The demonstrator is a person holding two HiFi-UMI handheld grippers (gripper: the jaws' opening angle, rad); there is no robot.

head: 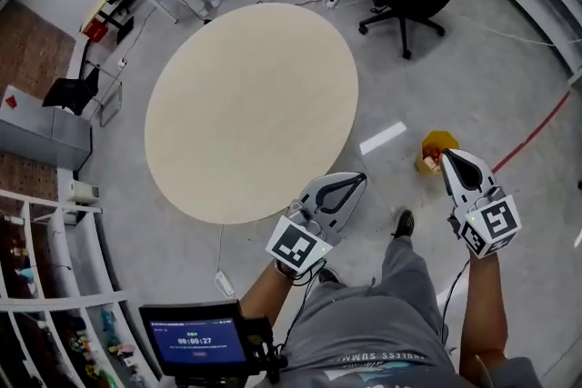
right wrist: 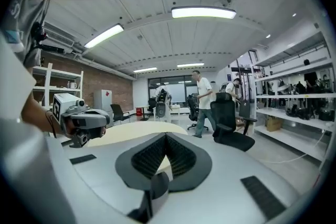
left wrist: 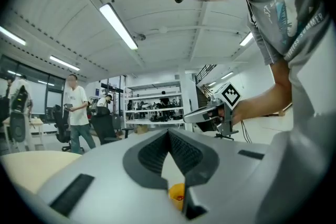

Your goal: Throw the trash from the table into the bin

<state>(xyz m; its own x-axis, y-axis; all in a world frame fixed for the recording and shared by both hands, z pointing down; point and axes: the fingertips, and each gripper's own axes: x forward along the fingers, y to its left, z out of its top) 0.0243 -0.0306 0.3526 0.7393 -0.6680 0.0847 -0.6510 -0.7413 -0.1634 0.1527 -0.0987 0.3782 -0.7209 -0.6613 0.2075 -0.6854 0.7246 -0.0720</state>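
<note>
The round, pale beige table [head: 245,104] has a bare top with no scrap of trash on it in any view, so the job looks to be at its tail end: the clearing is done, or all but done. The left gripper [head: 357,180] is held up off the table's near edge, its jaws brought together tip to tip with nothing between them. The right gripper [head: 452,157] is likewise closed and empty, its ribbed pads meeting in its own view. The small yellow bin [head: 437,149] stands on the grey floor [head: 509,59], apart from the table on the person's right and, from the head camera, just past the right gripper's tip. Through the gap under the left jaws the bin's mouth shows a speck of red (too small to say what it is), which is probably the discarded trash. If anything remains, the next move calls only for a look round the tabletop and the floor beside the bin for a missed piece. Otherwise the grippers can simply be brought to rest.
</note>
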